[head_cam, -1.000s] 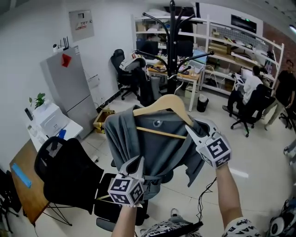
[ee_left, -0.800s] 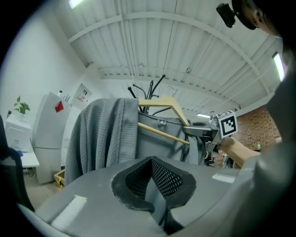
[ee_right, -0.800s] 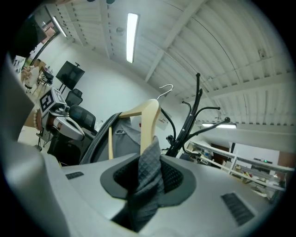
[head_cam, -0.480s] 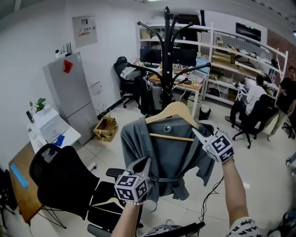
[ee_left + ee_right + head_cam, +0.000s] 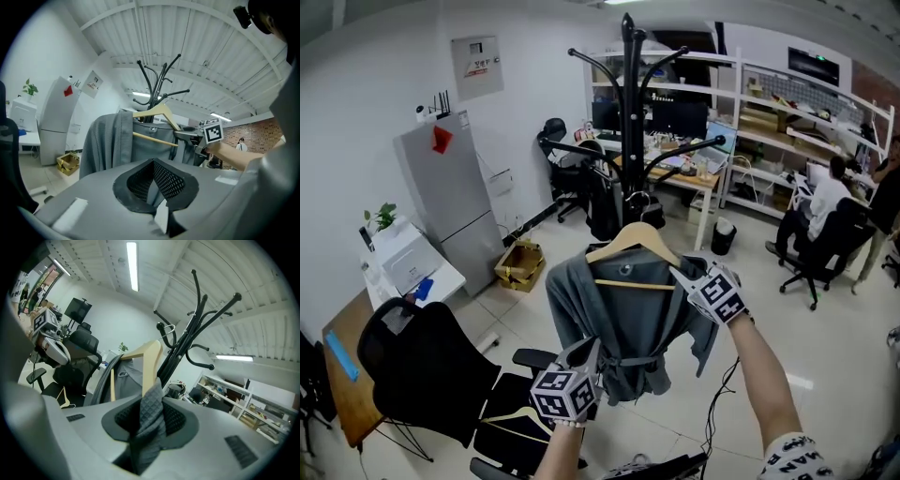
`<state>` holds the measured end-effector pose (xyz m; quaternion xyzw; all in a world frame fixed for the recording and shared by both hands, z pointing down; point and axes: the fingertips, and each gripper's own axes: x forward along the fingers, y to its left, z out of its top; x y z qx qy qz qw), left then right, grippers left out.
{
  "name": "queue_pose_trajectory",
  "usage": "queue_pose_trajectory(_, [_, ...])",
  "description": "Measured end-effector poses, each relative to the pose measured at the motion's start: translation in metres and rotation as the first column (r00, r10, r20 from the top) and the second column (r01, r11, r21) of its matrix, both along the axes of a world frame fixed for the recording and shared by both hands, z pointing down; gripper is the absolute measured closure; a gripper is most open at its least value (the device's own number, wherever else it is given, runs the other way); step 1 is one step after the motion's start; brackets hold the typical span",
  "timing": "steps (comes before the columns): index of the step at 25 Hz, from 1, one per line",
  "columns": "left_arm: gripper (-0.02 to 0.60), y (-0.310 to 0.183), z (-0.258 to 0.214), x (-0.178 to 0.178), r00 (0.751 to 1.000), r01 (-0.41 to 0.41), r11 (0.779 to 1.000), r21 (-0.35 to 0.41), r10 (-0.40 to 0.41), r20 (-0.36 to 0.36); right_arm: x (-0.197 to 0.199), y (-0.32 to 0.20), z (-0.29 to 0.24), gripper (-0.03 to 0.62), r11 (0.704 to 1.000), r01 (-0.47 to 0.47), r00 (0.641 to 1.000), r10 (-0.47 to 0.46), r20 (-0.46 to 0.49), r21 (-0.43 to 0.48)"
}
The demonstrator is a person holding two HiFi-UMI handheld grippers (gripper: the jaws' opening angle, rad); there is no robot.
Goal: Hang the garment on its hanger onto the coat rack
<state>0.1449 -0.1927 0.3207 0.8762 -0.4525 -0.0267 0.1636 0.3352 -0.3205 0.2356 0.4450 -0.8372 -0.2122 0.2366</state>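
A grey garment [image 5: 623, 314] hangs on a wooden hanger [image 5: 633, 242], held up in front of the black coat rack [image 5: 628, 112]. My right gripper [image 5: 682, 275] is shut on the hanger's right shoulder through the fabric; in the right gripper view quilted grey cloth [image 5: 150, 418] fills the jaws below the hanger arm [image 5: 149, 363]. My left gripper [image 5: 586, 354] is shut on the garment's lower edge, with a thin strip of cloth between its pads [image 5: 164, 180]. The hanger's metal hook [image 5: 637, 201] stands close to the rack's pole, below the upper arms [image 5: 206, 310].
A black office chair [image 5: 422, 366] with a spare wooden hanger [image 5: 511, 412] on its seat stands at lower left. A grey fridge [image 5: 455, 206], a cardboard box [image 5: 517, 265] and a wooden desk [image 5: 347, 375] line the left. White shelves [image 5: 787, 122] and a seated person [image 5: 830, 202] are at the right.
Both grippers have carried the garment and hanger forward, nearer to the coat rack. The hanger's hook now sits against the rack's pole in the head view.
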Motion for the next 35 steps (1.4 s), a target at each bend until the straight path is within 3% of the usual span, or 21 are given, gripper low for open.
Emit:
queue_pose_trajectory(14, [0.595, -0.006, 0.019, -0.002, 0.994, 0.106, 0.993, -0.043, -0.107, -0.024, -0.014, -0.043, 0.030, 0.485, 0.997, 0.049, 0.999, -0.048, 0.009, -0.063])
queue_pose_trajectory(21, [0.595, -0.005, 0.026, -0.002, 0.996, 0.087, 0.994, -0.058, -0.088, -0.018, -0.012, -0.050, 0.039, 0.485, 0.998, 0.024, 1.000, -0.023, 0.014, -0.063])
queue_pose_trajectory(26, [0.595, -0.002, 0.028, -0.007, 0.998, 0.060, 0.996, -0.067, -0.061, -0.017, -0.002, -0.056, 0.045, 0.468, 0.996, -0.056, 0.998, 0.057, 0.017, -0.069])
queue_pose_trajectory(29, [0.595, -0.001, 0.028, -0.012, 0.999, 0.042, 0.997, -0.071, -0.044, -0.020, 0.002, -0.057, 0.040, 0.432, 0.995, -0.081, 0.994, 0.085, 0.065, -0.060])
queue_pose_trajectory(31, [0.595, 0.001, 0.028, -0.014, 0.999, 0.026, 0.997, -0.069, -0.027, -0.017, 0.005, -0.049, 0.032, 0.340, 0.993, -0.105, 0.988, 0.111, 0.111, -0.058])
queue_pose_trajectory(35, [0.595, 0.010, 0.032, -0.016, 1.000, -0.007, 0.997, -0.077, 0.006, -0.007, 0.015, 0.009, 0.009, 0.336, 0.986, -0.167, 0.960, 0.162, 0.229, 0.003])
